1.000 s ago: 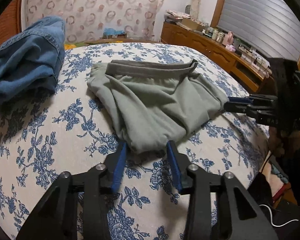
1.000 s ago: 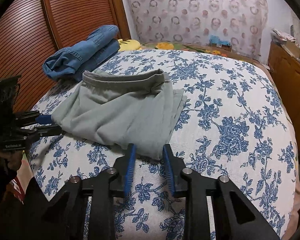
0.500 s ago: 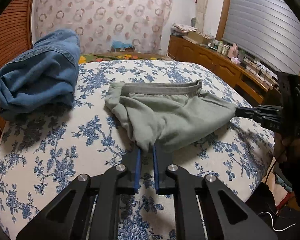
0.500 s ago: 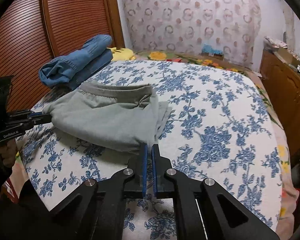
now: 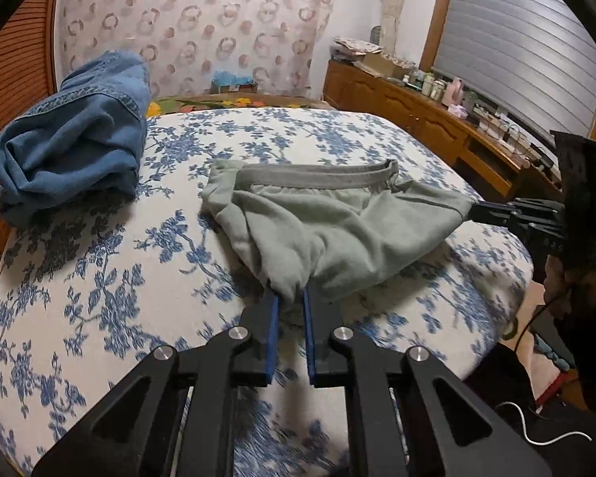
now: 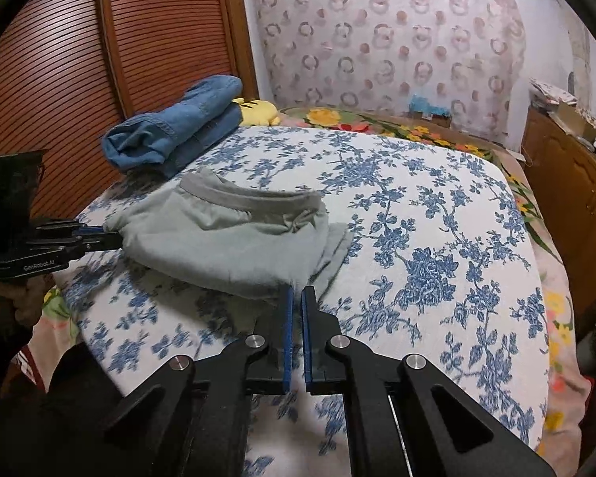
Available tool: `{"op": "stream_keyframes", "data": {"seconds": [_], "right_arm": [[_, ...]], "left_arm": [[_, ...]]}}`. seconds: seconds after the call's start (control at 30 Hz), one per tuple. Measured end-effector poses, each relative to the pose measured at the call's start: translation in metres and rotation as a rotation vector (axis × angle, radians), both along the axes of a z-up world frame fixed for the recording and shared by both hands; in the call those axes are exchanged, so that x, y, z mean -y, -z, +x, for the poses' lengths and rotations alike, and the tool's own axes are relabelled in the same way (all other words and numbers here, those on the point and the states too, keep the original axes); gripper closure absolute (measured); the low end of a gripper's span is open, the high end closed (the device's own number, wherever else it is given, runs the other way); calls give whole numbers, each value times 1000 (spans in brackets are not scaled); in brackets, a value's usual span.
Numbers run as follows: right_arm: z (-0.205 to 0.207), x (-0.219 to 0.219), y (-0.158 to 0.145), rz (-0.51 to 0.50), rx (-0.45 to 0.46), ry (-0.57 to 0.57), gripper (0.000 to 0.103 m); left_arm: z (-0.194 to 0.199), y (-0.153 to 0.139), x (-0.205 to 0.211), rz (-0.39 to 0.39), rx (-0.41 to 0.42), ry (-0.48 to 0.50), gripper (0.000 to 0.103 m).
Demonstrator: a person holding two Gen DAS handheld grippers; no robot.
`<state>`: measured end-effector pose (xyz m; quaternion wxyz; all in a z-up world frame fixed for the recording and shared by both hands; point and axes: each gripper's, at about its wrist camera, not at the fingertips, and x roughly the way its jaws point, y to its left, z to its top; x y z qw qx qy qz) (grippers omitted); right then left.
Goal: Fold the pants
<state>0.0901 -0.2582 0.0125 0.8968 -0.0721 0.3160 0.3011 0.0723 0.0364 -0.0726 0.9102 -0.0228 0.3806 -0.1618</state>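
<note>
Grey-green pants (image 5: pixel 337 230), folded with the darker waistband at the far side, lie on the blue-flowered bedspread (image 5: pixel 99 278). My left gripper (image 5: pixel 290 300) is shut on the near corner of the pants and lifts it a little. My right gripper (image 6: pixel 296 294) is shut on the other near corner of the pants (image 6: pixel 234 246). Each gripper shows in the other's view: the right one (image 5: pixel 473 210) at the right, the left one (image 6: pixel 115 238) at the left. The near edge hangs stretched between them above the bed.
Folded blue jeans (image 5: pixel 71 155) lie at the far left of the bed, next to a yellow plush toy (image 6: pixel 256 111). A wooden louvred wardrobe (image 6: pixel 99 59) stands to the left. A wooden dresser (image 5: pixel 437 123) with small items runs along the right.
Both grippers went from open at the pants' near edge to shut on its corners. They have since lifted the edge, and the fabric is drawn taut between them.
</note>
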Motion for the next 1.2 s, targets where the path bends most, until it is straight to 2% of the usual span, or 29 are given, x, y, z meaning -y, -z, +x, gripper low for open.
{"op": "stream_keyframes", "data": {"seconds": [0.27,0.5,0.63,0.83,1.2], "right_arm": [[-19,12,-3,32,-10,4,100],[-21,7,11,18,-31,8,100],[-21,7,14,21,-36,11,100],[-24,6,19,16,-43,17,100],[-30,7,14,18,-20,21,100]], "left_arm": [[-20,-5,3,3,7,20,91],[-12,16,4,24,-46,17,88],[-11,24,4,15,-72,11,76],[-13,24,7,0,-63,30,58],[-10,24,18,62,-69,28,51]]}}
